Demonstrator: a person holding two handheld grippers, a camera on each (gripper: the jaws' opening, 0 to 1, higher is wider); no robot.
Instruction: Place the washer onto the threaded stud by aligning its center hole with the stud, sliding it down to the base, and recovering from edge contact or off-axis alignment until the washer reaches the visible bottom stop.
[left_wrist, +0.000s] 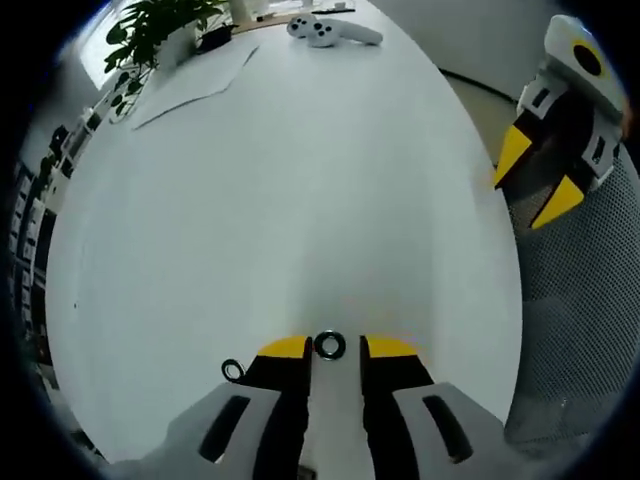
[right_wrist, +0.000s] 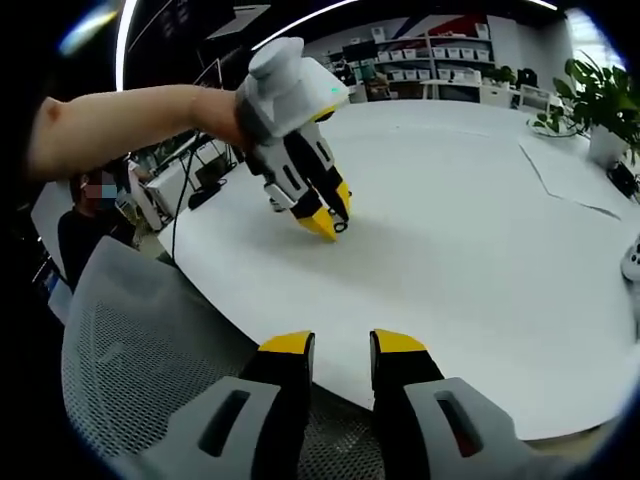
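A small metal washer (left_wrist: 329, 346) lies flat on the white table (left_wrist: 300, 200), between and just ahead of my left gripper's (left_wrist: 337, 347) yellow tips. The left jaws stand open, a little wider than the washer. A second small dark ring-shaped piece (left_wrist: 232, 370) sits on the table just left of the left jaw; I cannot tell whether it is the stud. In the right gripper view a hand holds the left gripper (right_wrist: 327, 222) tips-down on the table (right_wrist: 480, 230). My right gripper (right_wrist: 343, 343) is open and empty, hovering at the table's near edge, and it also appears off the table's right side (left_wrist: 540, 180).
A grey mesh chair (right_wrist: 130, 370) stands below the right gripper, beside the table (left_wrist: 580, 300). A white game controller (left_wrist: 320, 30), paper sheets (left_wrist: 195, 80) and a potted plant (left_wrist: 150, 35) lie at the far end. Shelves (right_wrist: 440, 60) line the back wall.
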